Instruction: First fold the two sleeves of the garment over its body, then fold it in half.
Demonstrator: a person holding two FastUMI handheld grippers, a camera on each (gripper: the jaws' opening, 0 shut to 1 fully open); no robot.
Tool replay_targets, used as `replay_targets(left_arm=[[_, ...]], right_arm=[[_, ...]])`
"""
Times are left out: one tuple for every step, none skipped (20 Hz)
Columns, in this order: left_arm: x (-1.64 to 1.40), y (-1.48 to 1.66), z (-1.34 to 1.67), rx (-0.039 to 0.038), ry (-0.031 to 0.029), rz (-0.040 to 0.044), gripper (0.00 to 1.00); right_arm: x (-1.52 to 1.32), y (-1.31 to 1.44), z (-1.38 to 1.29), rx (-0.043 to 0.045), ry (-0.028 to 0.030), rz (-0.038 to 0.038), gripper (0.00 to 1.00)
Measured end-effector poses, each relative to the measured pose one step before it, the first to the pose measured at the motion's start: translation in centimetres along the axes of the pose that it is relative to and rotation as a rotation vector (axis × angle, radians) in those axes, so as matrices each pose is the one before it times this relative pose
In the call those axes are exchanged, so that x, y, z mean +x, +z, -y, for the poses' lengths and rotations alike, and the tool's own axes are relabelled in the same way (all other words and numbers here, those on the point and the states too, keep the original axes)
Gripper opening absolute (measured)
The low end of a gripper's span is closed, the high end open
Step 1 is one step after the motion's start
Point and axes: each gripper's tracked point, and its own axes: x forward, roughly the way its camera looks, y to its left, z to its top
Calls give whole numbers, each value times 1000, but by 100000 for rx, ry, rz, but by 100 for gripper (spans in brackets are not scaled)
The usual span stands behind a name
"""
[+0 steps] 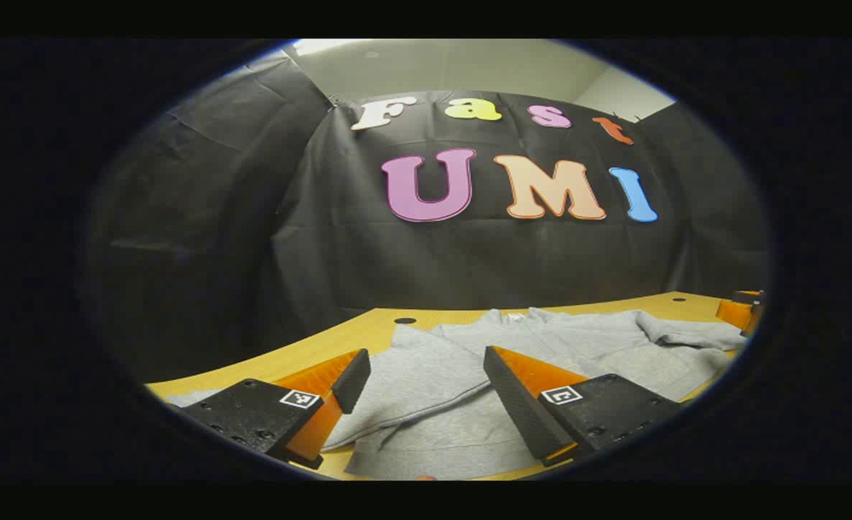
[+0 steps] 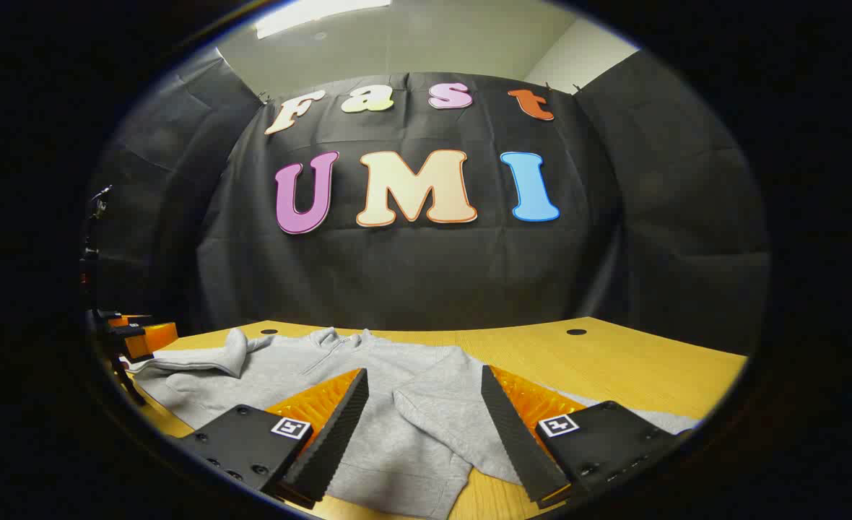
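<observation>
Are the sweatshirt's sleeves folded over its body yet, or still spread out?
Folded, as far as shown: on the grey sweatshirt, one sleeve lies over the body, the other sleeve is doubled inward.

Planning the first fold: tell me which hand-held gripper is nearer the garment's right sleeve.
Right. The right hand-held gripper hovers open with the sleeve between its fingers. The left hand-held gripper is at the garment's opposite side.

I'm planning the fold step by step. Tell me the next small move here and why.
Probably lower the open right gripper onto the sleeve lying between its fingers and pinch it. The grey garment lies on the wooden table, neither gripper holds cloth, and this sleeve slopes out over the table rather than across the body. The left gripper is open too.
</observation>
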Motion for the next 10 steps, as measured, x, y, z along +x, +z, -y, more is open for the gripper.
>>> replay_targets(left_arm=[[-21,-66,-2,34,-6,29,95],[1,52,-44,32,78,126,95],[76,-21,-11,60,76,-2,95],[-47,56,-12,19,0,-22,95],[19,-89,8,-14,10,-43,95],[-3,43,37,-23,-6,4,99],[5,-40,-15,-16,-20,-92,95],[86,66,54,-90,16,-51,97],[-97,-92,-67,-13,1,18,99],[-27,1,34,27,-13,-13,95]], right_arm=[[-36,1,18,2,2,2,98],[20,44,-7,7,-7,2,98],[-17,3,-4,-9,-10,-14,98],[4,19,-6,-11,-51,-15,98],[27,-17,62,-15,-290,-8,98],[-42,33,75,-39,-253,0,98],[-24,-19,-47,-39,-1,22,98],[-2,50,-13,31,-4,-14,98],[-18,-59,21,-20,6,35,98],[51,41,-1,9,-4,-40,98]])
